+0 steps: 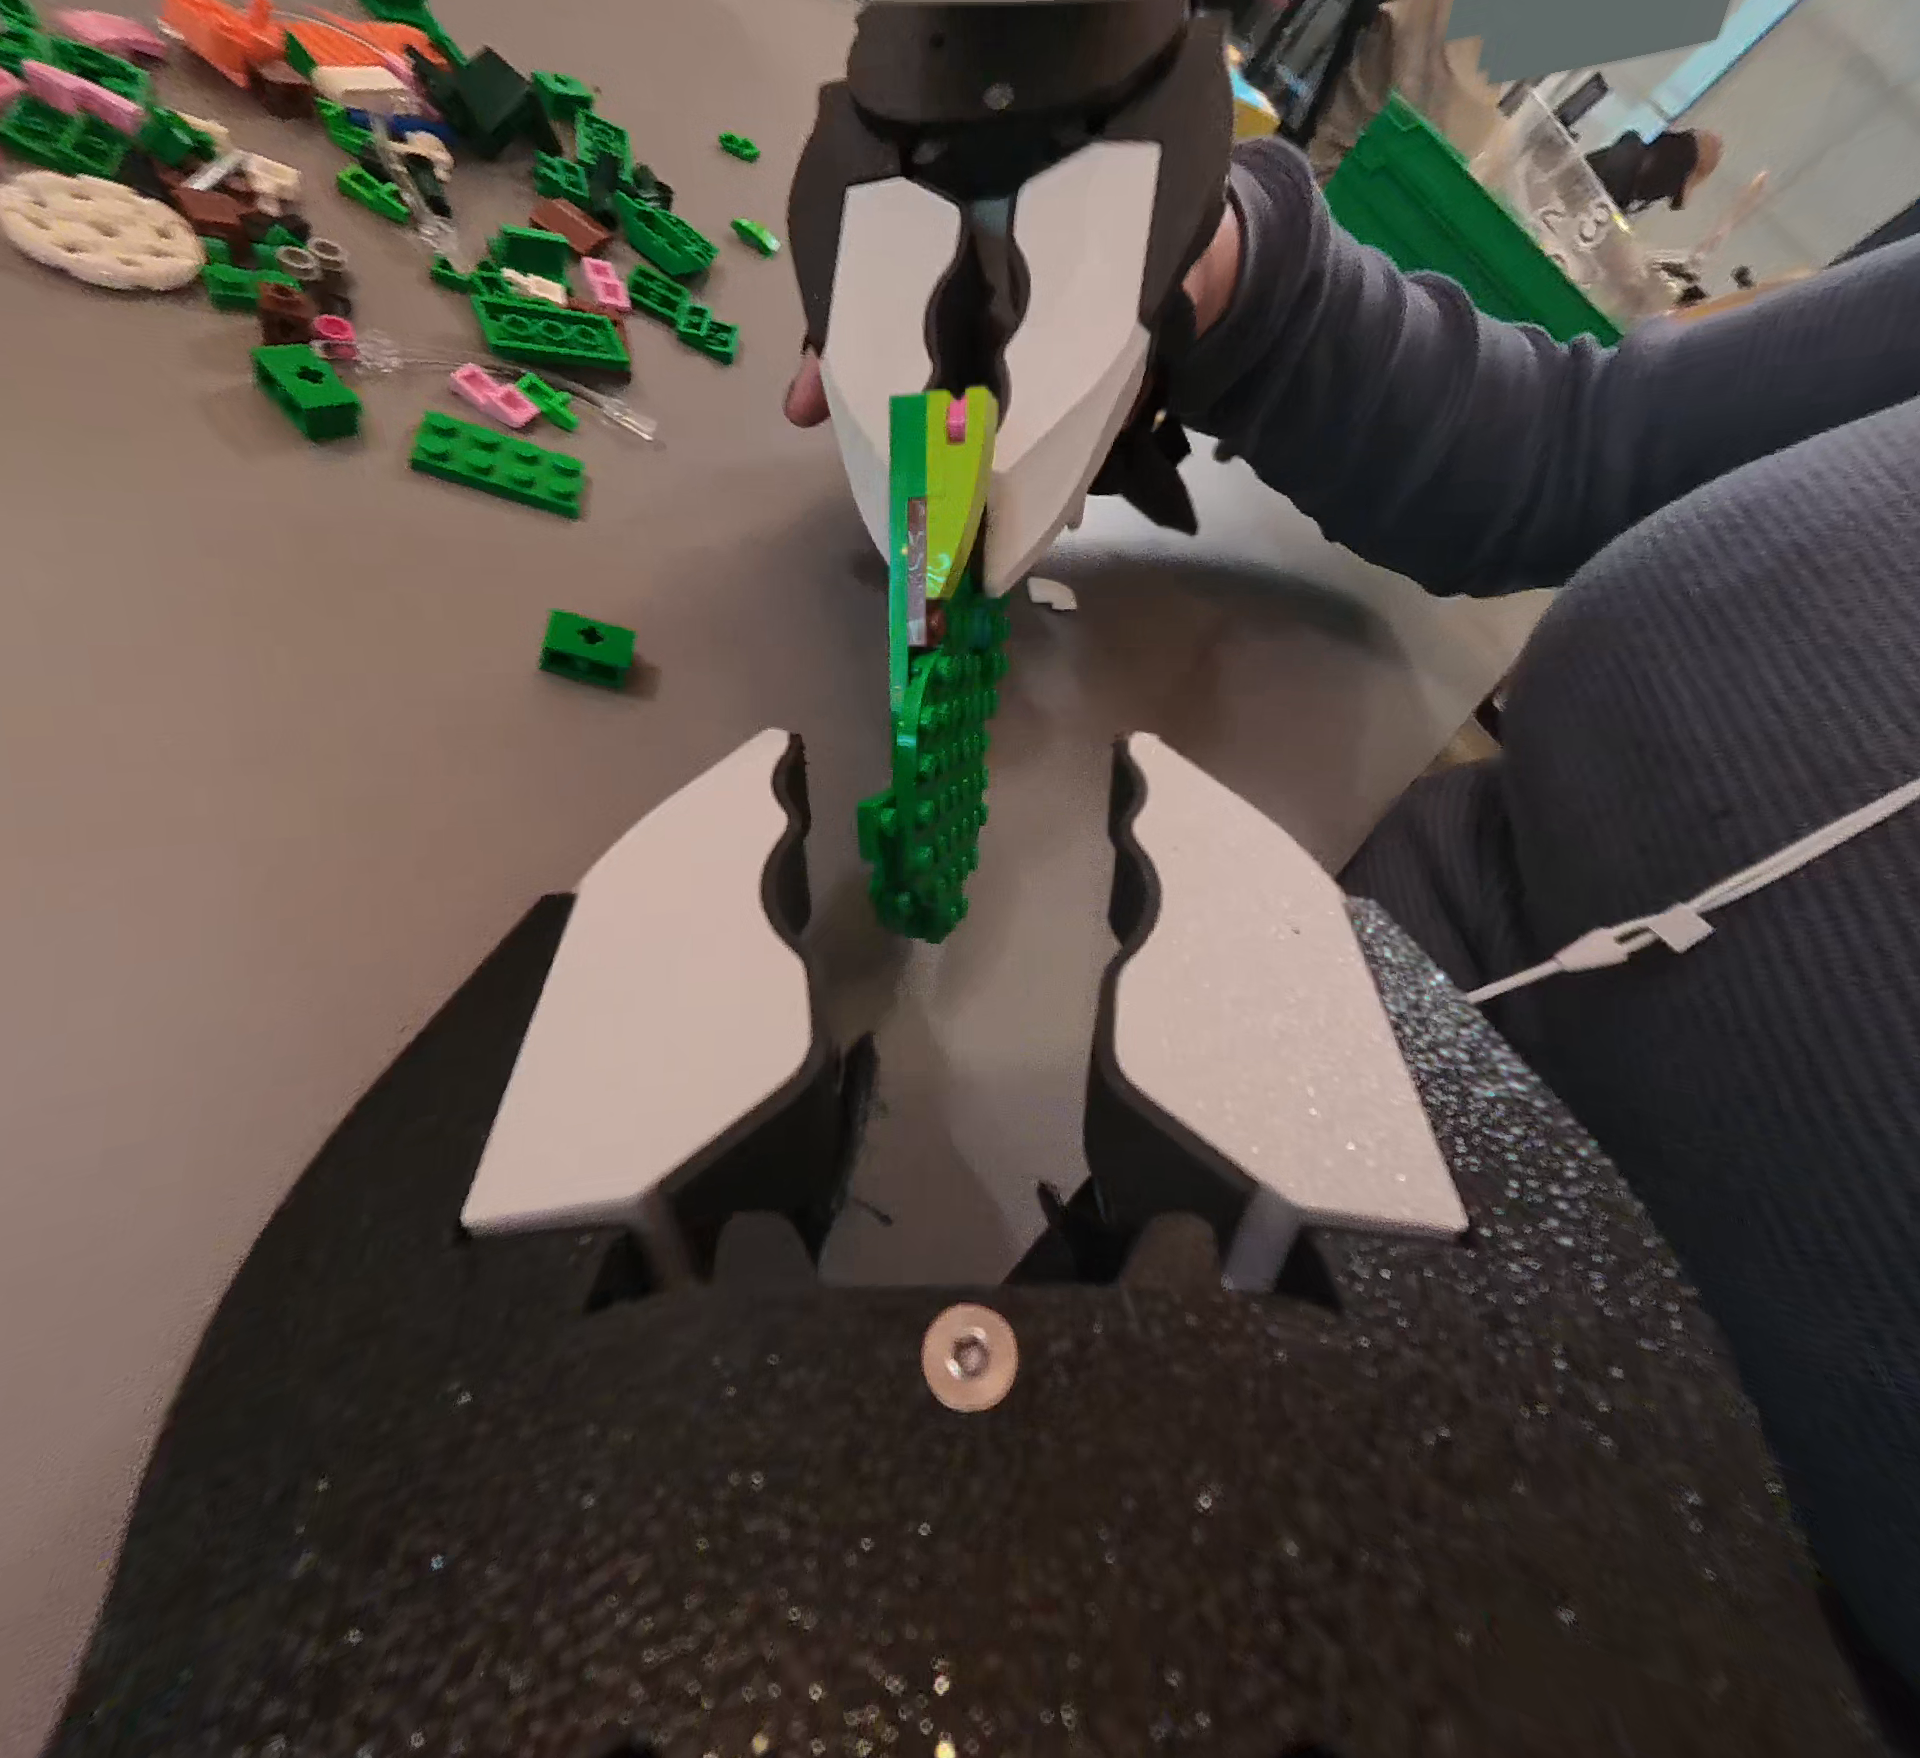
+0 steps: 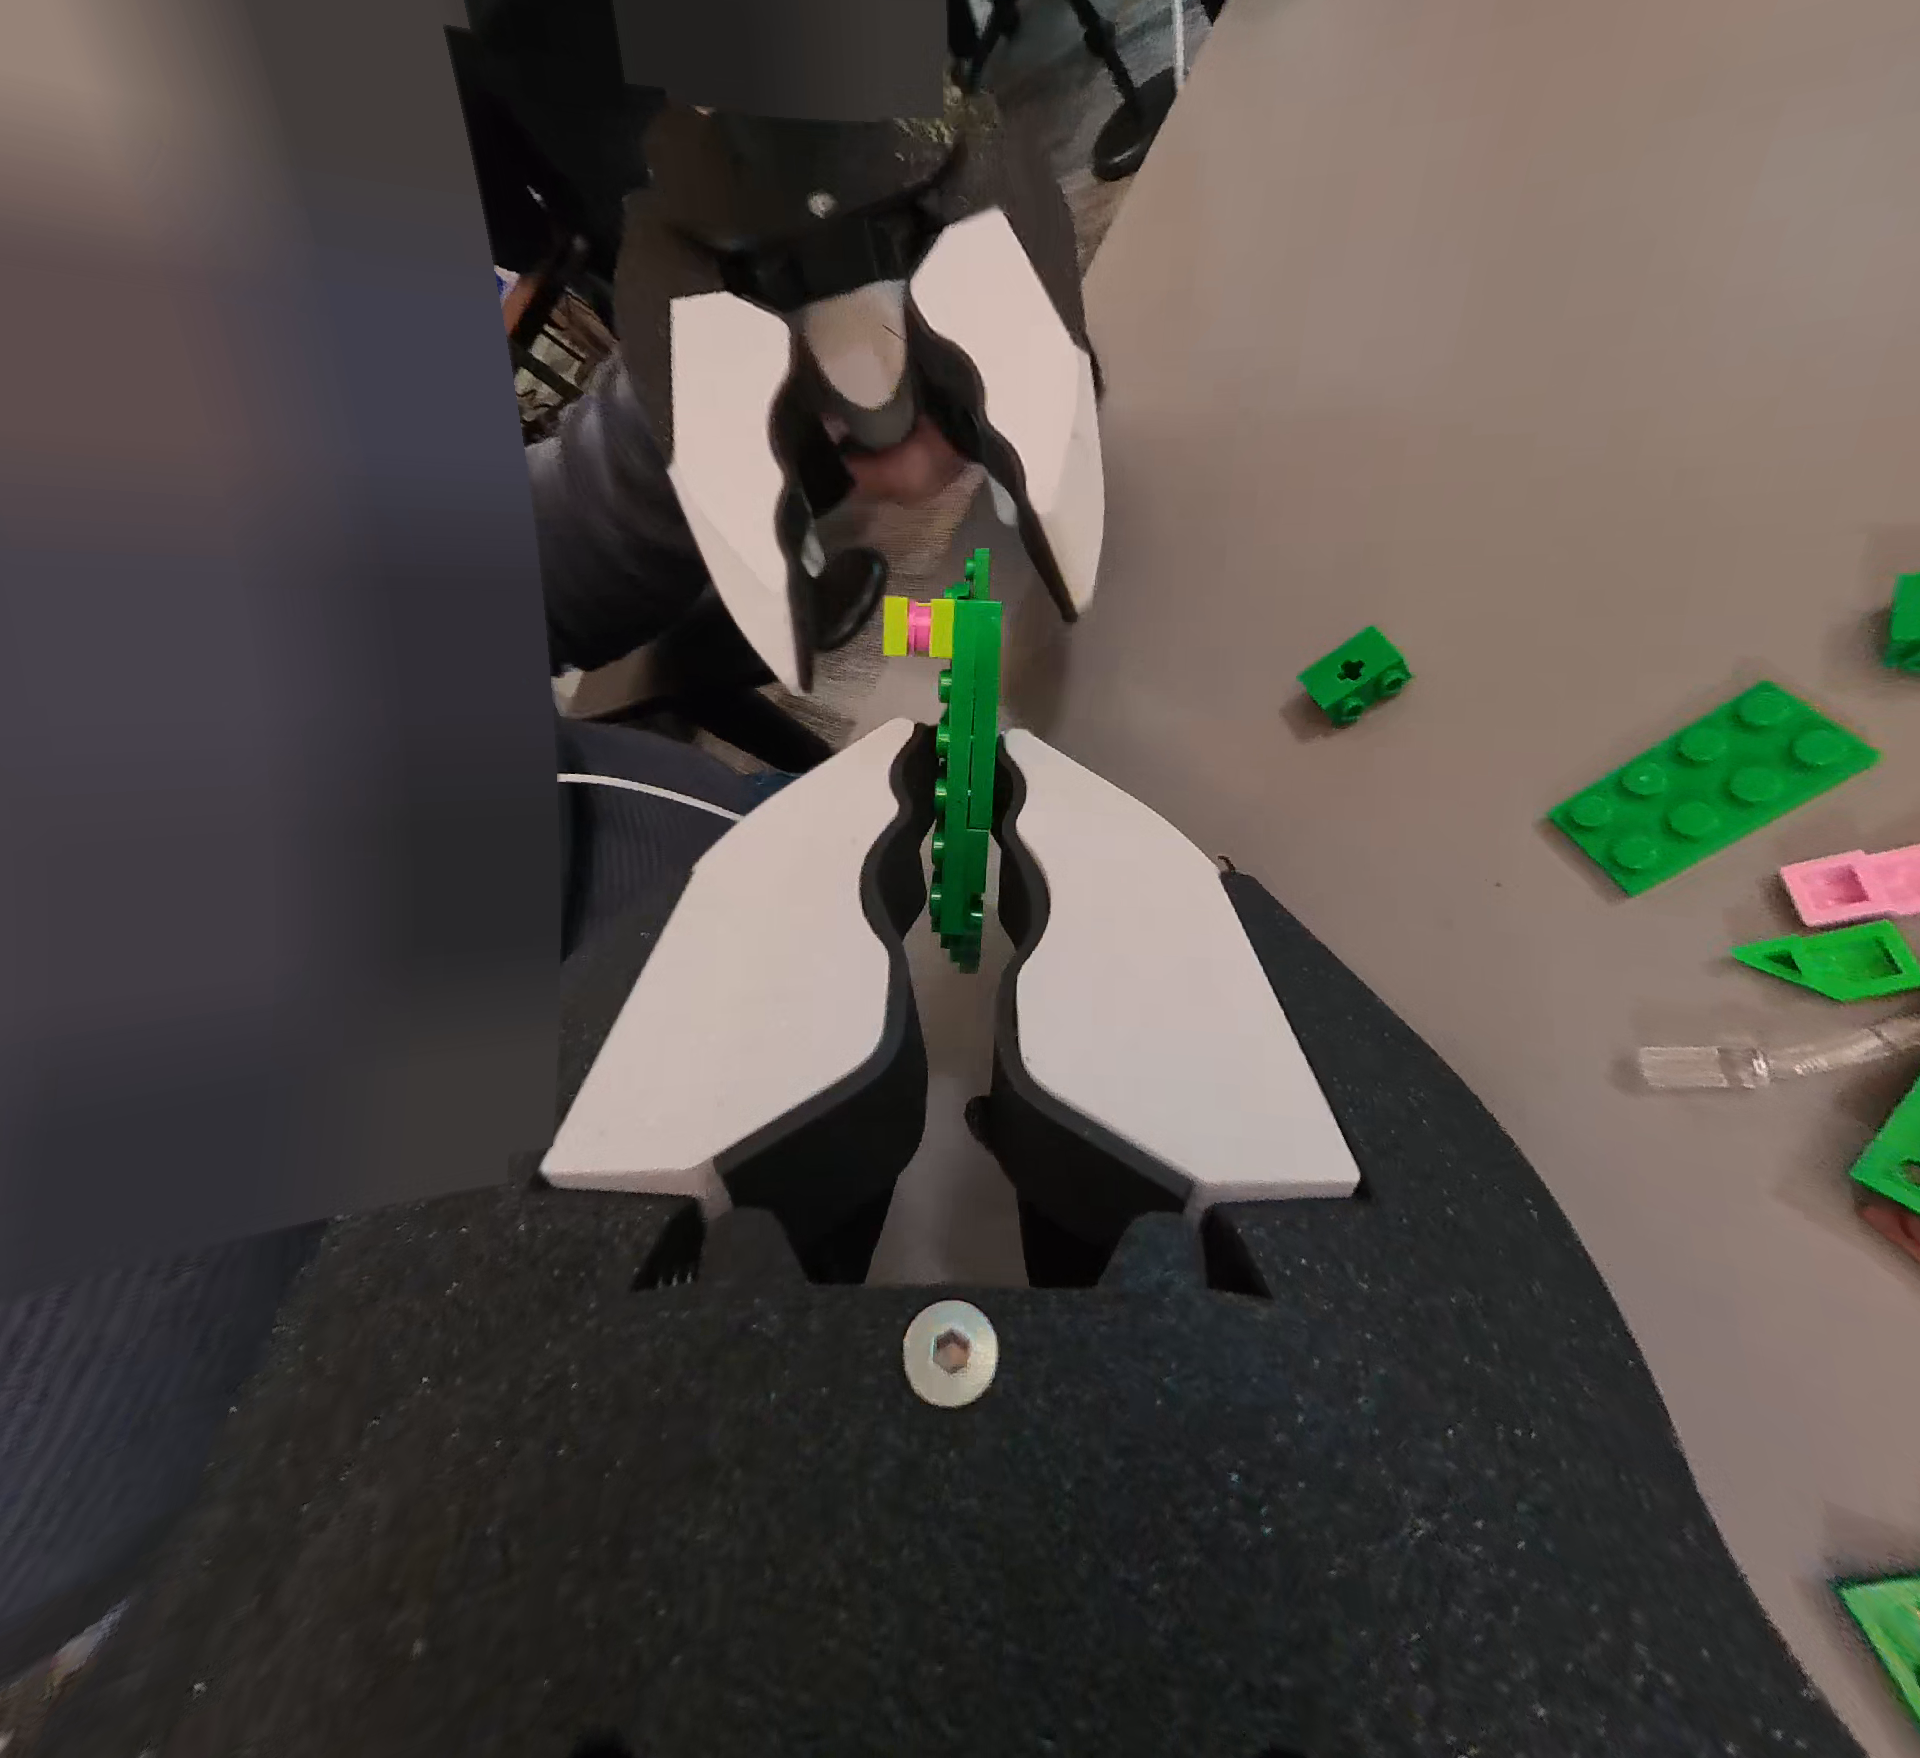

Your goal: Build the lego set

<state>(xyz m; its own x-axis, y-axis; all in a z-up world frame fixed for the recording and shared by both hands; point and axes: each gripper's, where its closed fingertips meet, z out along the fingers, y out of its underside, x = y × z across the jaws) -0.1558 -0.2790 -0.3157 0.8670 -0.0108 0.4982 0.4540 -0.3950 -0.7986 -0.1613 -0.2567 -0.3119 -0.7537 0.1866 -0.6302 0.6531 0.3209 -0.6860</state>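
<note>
we are pinching the green plate assembly (image 2: 966,815) on edge with our right tongs (image 2: 958,747), holding it above the grey surface (image 2: 1455,358). a lime and pink piece (image 2: 918,626) is sticking out from its far end. our left tongs (image 1: 956,752) are spread wide, hovering at the plate's free end. loose bricks (image 1: 499,461) are lying scattered on the surface.

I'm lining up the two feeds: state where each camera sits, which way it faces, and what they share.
Left wrist view: on the open left gripper, facing the right gripper, the sleeved arm and loose bricks on the grey table.
Right wrist view: on the right gripper, shut on the green studded plate assembly, facing the left gripper.
Shared: that assembly, both grippers, the small green holed brick.
</note>
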